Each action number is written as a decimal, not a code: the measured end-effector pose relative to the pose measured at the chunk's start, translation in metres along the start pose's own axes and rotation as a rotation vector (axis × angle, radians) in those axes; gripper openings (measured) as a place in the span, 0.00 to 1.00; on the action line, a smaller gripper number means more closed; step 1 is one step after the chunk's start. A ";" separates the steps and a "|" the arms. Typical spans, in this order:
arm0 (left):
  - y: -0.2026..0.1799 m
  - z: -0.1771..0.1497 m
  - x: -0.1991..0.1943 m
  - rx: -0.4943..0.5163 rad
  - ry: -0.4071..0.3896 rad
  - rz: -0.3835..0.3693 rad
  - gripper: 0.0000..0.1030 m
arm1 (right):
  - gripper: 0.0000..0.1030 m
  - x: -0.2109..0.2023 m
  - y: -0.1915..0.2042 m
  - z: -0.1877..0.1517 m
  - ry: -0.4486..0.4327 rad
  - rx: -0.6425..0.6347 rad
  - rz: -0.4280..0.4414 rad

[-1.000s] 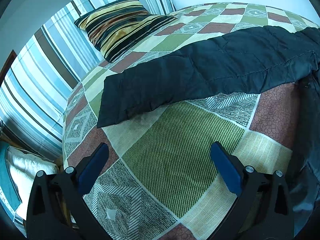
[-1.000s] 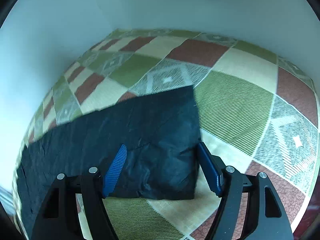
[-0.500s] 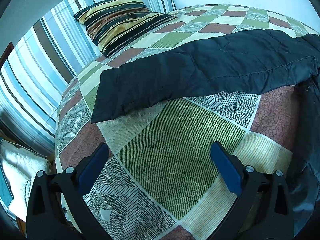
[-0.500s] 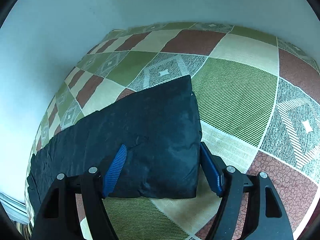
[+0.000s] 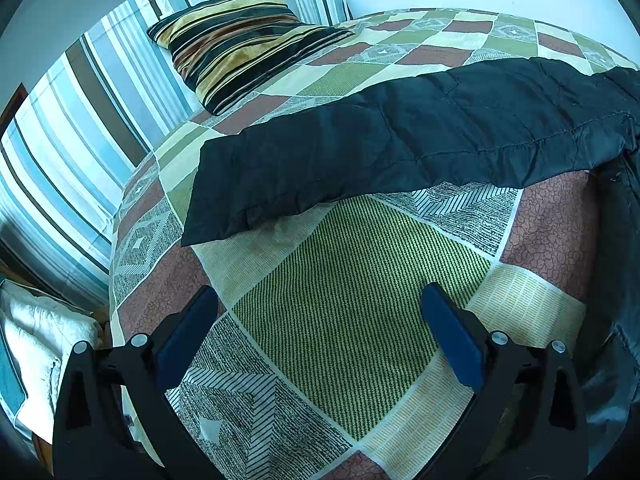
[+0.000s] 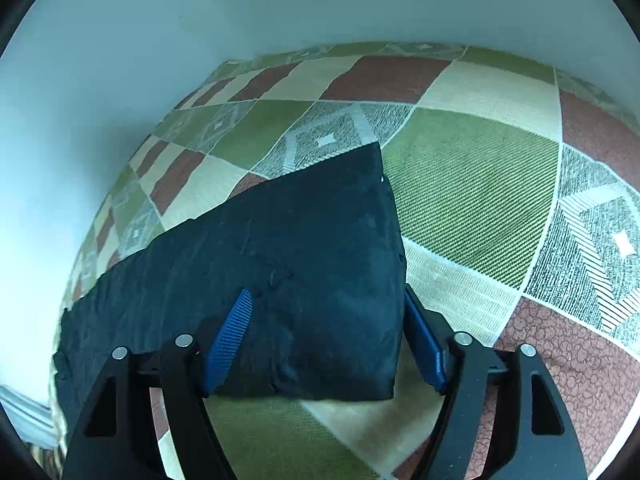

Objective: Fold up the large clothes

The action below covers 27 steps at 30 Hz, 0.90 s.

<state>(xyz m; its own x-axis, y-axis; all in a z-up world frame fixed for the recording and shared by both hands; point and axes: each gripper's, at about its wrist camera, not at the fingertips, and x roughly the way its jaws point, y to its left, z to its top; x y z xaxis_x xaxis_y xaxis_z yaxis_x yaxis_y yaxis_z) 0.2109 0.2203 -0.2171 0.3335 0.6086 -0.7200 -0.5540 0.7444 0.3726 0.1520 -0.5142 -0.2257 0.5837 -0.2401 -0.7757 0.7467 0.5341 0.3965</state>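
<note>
A large dark quilted garment (image 5: 400, 144) lies folded in a long band across the patchwork bedspread (image 5: 360, 288). My left gripper (image 5: 320, 300) is open and empty, over the bedspread in front of the garment's near edge, apart from it. In the right wrist view the garment's end (image 6: 288, 264) lies between my right gripper's (image 6: 326, 312) blue fingers. The jaws stand wide, one finger on top of the cloth and one beside its right edge. They do not pinch it.
A striped pillow (image 5: 240, 40) lies at the head of the bed by striped curtains (image 5: 80, 128). A white wall (image 6: 120, 80) borders the far side of the bed. White bedding (image 5: 36, 344) sits low at the left, past the bed edge.
The left gripper's view has shifted so the garment's near corner sits closer. The right gripper has tilted slightly, showing more wall. Both stay open.
</note>
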 end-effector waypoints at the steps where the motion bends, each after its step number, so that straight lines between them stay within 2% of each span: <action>1: 0.001 0.000 0.000 0.001 0.000 0.001 0.98 | 0.55 -0.001 0.003 -0.001 -0.005 -0.017 -0.015; 2: 0.001 0.000 0.000 0.002 0.000 0.002 0.98 | 0.43 -0.002 0.005 -0.001 -0.010 -0.026 -0.027; 3: 0.001 0.000 0.000 0.004 0.000 0.004 0.98 | 0.39 -0.003 0.006 -0.001 -0.015 -0.023 -0.019; 4: 0.000 0.000 0.000 0.006 -0.001 0.007 0.98 | 0.31 -0.005 0.004 -0.001 -0.016 -0.015 -0.004; 8: 0.000 0.000 -0.001 0.007 0.000 0.007 0.98 | 0.14 -0.022 0.009 0.001 -0.054 -0.002 0.036; 12: 0.000 0.000 -0.001 0.009 -0.001 0.008 0.98 | 0.10 -0.050 0.043 0.001 -0.120 -0.053 0.091; 17: 0.000 0.000 -0.001 0.006 0.000 0.006 0.98 | 0.08 -0.082 0.126 -0.008 -0.172 -0.204 0.203; 23: 0.003 0.000 -0.001 -0.006 0.004 -0.011 0.98 | 0.06 -0.082 0.243 -0.049 -0.115 -0.401 0.315; 27: 0.006 0.000 0.001 -0.021 0.010 -0.032 0.98 | 0.05 -0.078 0.328 -0.101 -0.076 -0.567 0.371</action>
<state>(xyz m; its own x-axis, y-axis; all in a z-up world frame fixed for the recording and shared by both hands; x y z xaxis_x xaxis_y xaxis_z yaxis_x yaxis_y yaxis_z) 0.2077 0.2257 -0.2160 0.3433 0.5818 -0.7373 -0.5590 0.7574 0.3374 0.3196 -0.2385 -0.0844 0.8050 -0.0044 -0.5933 0.2223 0.9294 0.2947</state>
